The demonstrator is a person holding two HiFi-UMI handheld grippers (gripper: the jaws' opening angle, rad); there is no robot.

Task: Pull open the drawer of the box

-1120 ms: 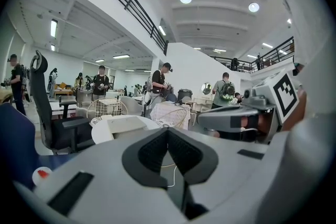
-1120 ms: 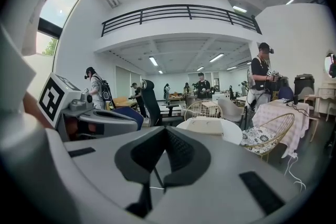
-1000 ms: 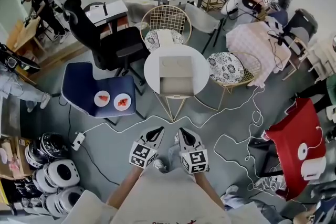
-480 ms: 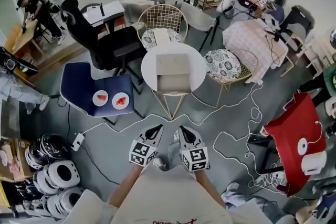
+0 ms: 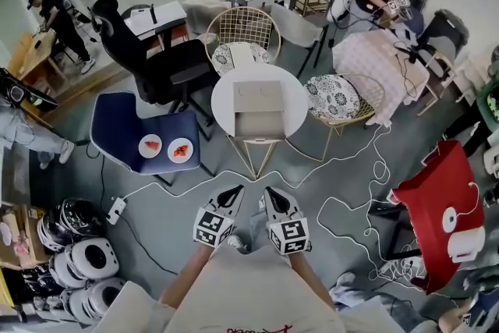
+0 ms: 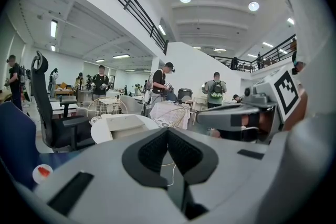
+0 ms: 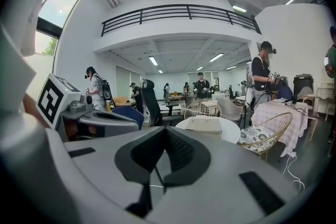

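Observation:
A beige box (image 5: 260, 96) stands on a small round white table (image 5: 222, 104) straight ahead, its front face towards me; I cannot tell how far its drawer is out. My left gripper (image 5: 237, 191) and right gripper (image 5: 267, 193) hang side by side low in the head view, over the grey floor and well short of the table. Both are shut with nothing between the jaws. The left gripper view shows its own shut tips (image 6: 168, 132) and the box (image 6: 123, 126) beyond. In the right gripper view, the tips (image 7: 166, 131) are shut and the box (image 7: 205, 124) lies far off.
A blue chair (image 5: 125, 125) with two white plates (image 5: 165, 147) stands left of the table, with a black office chair (image 5: 168, 66) behind it. Wire chairs (image 5: 343, 101) stand right of and behind the table. White cables (image 5: 351, 191) trail over the floor. A red seat (image 5: 433, 203) is at right, helmets (image 5: 78, 246) at lower left.
Both grippers stay shut in the same place. The head view has only drifted slightly, and the people in the background have shifted.

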